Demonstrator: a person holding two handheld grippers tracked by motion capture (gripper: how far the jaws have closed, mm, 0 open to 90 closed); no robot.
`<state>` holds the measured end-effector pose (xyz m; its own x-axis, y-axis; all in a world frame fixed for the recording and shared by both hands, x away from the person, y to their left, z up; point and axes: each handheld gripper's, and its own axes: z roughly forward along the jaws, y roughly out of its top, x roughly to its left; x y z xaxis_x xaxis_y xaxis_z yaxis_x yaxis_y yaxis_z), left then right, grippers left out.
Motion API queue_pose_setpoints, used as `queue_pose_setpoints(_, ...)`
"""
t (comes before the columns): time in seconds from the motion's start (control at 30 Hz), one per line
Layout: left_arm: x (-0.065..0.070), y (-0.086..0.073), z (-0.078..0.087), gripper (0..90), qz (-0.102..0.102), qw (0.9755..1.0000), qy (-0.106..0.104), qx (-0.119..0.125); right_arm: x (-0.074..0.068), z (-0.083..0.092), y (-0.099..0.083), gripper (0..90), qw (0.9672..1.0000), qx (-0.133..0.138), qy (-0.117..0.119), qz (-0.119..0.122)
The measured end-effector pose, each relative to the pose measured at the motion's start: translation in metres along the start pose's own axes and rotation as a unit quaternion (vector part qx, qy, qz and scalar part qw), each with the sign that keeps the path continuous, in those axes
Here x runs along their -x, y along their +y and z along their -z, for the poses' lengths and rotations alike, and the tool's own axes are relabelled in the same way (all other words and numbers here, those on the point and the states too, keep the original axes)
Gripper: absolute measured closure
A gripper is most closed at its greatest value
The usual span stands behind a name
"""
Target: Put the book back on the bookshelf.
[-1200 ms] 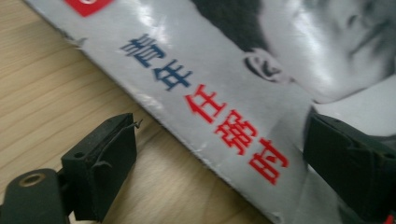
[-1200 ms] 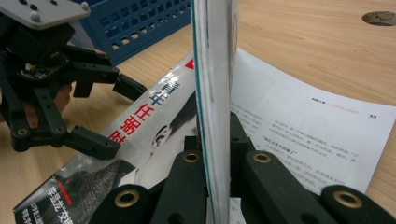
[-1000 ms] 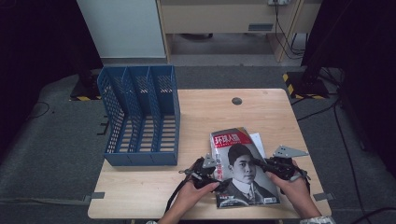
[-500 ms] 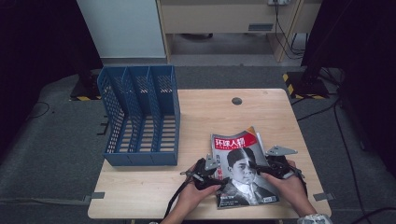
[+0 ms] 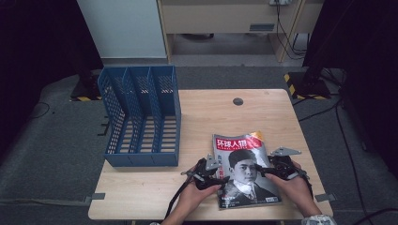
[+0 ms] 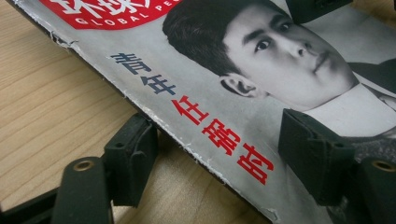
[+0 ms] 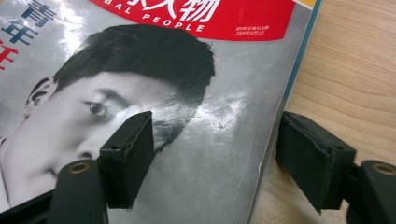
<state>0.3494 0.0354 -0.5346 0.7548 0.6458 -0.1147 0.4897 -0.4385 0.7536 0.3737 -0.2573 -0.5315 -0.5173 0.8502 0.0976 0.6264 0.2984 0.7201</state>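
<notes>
On table [image 5: 155, 187], one magazine [image 5: 246, 171], one blue three-slot file rack [image 5: 141, 117], two grippers.

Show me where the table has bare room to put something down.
Bare wood: the far strip of the table between the blue file rack and the right edge, apart from a small dark disc, and the near-left corner below the rack. Crowded: near-right, where the magazine lies with both grippers at its side edges.
</notes>
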Motion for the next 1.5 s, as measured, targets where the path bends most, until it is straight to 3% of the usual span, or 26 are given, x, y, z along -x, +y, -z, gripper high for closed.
queue_pose_setpoints(0.13,-0.001,0.000,0.000,32.3,0.001,1.0000,-0.005,0.002,-0.001,0.006,-0.003,37.2,1.0000,-0.007,0.004,0.005)
queue_pose_setpoints(0.17,-0.002,0.000,0.001,33.3,0.002,0.9999,-0.011,0.002,-0.004,0.010,-0.005,40.3,0.9997,-0.012,0.017,0.012)
queue_pose_setpoints(0.4,-0.006,0.002,0.002,37.5,0.010,0.9996,-0.025,-0.004,-0.012,0.012,-0.005,41.7,0.9992,-0.026,0.024,0.021)
queue_pose_setpoints(0.6,-0.008,0.011,0.001,36.1,0.012,0.9992,-0.038,-0.011,-0.004,0.002,0.000,36.4,0.9998,-0.006,0.016,0.008)
queue_pose_setpoints(0.8,-0.016,0.025,-0.005,28.9,0.020,0.9989,-0.040,-0.016,0.000,-0.005,0.004,36.8,0.9999,0.004,0.011,0.008)
queue_pose_setpoints(1.0,-0.030,0.039,-0.010,19.2,0.045,0.9980,-0.044,-0.011,0.005,-0.005,0.005,43.5,0.9997,0.009,0.018,0.015)
queue_pose_setpoints(1.13,-0.036,0.050,-0.013,11.7,0.047,0.9974,-0.049,-0.022,0.006,-0.005,0.004,45.1,0.9995,0.011,0.021,0.019)
queue_pose_setpoints(1.5,-0.053,0.071,-0.017,14.5,0.054,0.9975,-0.035,-0.028,0.003,-0.007,0.003,46.5,0.9985,0.021,0.026,0.043)
